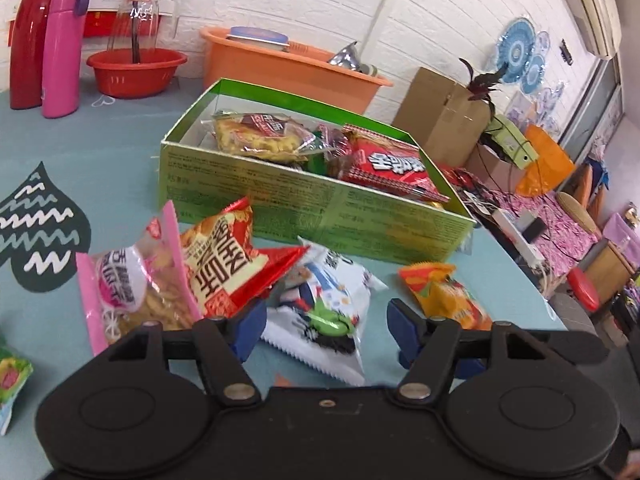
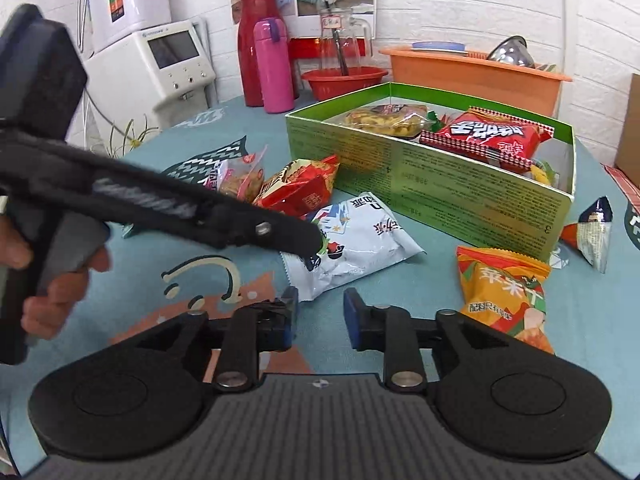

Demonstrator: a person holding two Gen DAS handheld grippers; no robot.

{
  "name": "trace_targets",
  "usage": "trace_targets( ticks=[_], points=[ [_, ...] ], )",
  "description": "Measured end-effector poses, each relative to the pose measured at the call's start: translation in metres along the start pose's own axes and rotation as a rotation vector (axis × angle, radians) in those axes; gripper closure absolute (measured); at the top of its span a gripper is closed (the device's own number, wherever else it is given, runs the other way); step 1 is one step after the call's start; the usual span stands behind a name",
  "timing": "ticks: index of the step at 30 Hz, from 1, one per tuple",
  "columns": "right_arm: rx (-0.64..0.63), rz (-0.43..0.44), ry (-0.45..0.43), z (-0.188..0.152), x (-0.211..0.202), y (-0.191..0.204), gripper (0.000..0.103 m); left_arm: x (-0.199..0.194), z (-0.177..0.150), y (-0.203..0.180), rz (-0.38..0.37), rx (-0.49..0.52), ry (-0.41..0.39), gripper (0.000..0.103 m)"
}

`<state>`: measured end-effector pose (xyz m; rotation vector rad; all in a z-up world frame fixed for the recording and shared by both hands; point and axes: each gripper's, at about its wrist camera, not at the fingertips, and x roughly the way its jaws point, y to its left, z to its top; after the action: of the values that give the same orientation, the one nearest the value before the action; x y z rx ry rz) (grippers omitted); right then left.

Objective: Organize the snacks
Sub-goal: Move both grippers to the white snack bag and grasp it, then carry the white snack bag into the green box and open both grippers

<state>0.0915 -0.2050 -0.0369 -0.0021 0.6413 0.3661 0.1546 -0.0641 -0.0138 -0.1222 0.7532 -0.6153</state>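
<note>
So roughly halfway through by my guess. The green box (image 2: 440,184) on the counter (image 2: 140,264) already has a few packs in it: a yellowish clear pack (image 2: 386,120) at the far end, a big red pack (image 2: 494,136) on top toward the near end, plus some smaller bits underneath I can't make out. Still loose in front of the box: a white pack (image 1: 324,308), a red-and-gold pack (image 1: 228,260) just beside it, a pink pack (image 1: 132,292) further out from the box, an orange pack (image 2: 506,292) near the box's corner, and a small dark-topped pack (image 2: 592,232) round the box's end. There's also a green pack (image 1: 12,376) well away from the box at the edge of the left view. The left gripper (image 1: 324,332) has its jaws spread wide right over the white pack, not pinching it yet, so I reckon that one goes in next. The right gripper (image 2: 320,314) hangs low over bare counter between the white and orange packs, jaws about half spread with nothing between them. Behind the box there's an orange tub (image 2: 476,76) with dishes and a red basin (image 2: 344,80) holding a glass jug (image 2: 344,40).
</note>
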Motion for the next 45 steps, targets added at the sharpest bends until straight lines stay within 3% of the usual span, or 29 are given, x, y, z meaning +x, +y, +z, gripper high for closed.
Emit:
trace_targets(
  ticks=[1, 2, 3, 4, 8, 10, 12, 15, 22, 25, 27, 30, 39, 45],
  points=[
    [0.011, 0.005, -0.001, 0.001, 0.0, -0.002, 0.039, 0.004, 0.002, 0.001, 0.0, -0.002, 0.002, 0.0],
    [0.023, 0.009, 0.0, 0.0, 0.001, -0.004, 0.022, 0.008, 0.004, 0.002, 0.005, 0.0, 0.0, 0.0],
    [0.032, 0.009, 0.0, 0.0, 0.002, -0.005, 0.012, 0.011, 0.005, 0.002, 0.018, 0.004, 0.004, 0.0],
    [0.039, 0.008, -0.001, 0.0, 0.004, -0.006, 0.011, 0.016, 0.007, 0.004, 0.027, -0.001, 0.018, 0.0],
    [0.08, 0.016, 0.007, -0.001, 0.008, -0.011, 0.011, 0.024, 0.002, 0.01, 0.02, -0.018, 0.079, 0.005],
    [0.09, 0.015, 0.009, -0.002, 0.009, -0.013, 0.011, 0.017, -0.002, 0.009, -0.021, -0.012, 0.104, 0.014],
    [0.094, 0.014, 0.012, -0.003, 0.008, -0.016, 0.011, 0.011, -0.006, 0.006, -0.077, -0.004, 0.132, 0.016],
    [0.099, 0.01, 0.015, -0.005, 0.008, -0.019, 0.011, 0.007, -0.007, 0.0, -0.049, 0.032, 0.117, 0.014],
    [0.121, 0.017, 0.008, -0.005, 0.01, -0.02, 0.01, 0.018, -0.007, -0.002, -0.051, 0.011, 0.132, 0.012],
    [0.105, 0.008, -0.013, -0.006, 0.014, -0.018, 0.01, 0.017, -0.012, -0.011, -0.023, 0.044, 0.118, 0.016],
    [0.077, -0.013, -0.024, -0.006, 0.018, -0.015, 0.024, 0.012, -0.013, -0.014, -0.013, 0.049, 0.108, 0.021],
    [0.084, -0.012, -0.014, -0.003, 0.015, -0.013, 0.036, 0.003, -0.009, -0.016, -0.031, 0.038, 0.101, 0.022],
    [0.09, 0.002, -0.12, 0.018, -0.018, -0.013, 0.038, -0.032, 0.022, -0.042, -0.053, 0.105, -0.026, 0.023],
    [0.103, 0.002, -0.209, 0.044, -0.028, -0.025, 0.038, -0.032, 0.052, -0.051, -0.055, 0.138, -0.1, 0.023]
  ],
)
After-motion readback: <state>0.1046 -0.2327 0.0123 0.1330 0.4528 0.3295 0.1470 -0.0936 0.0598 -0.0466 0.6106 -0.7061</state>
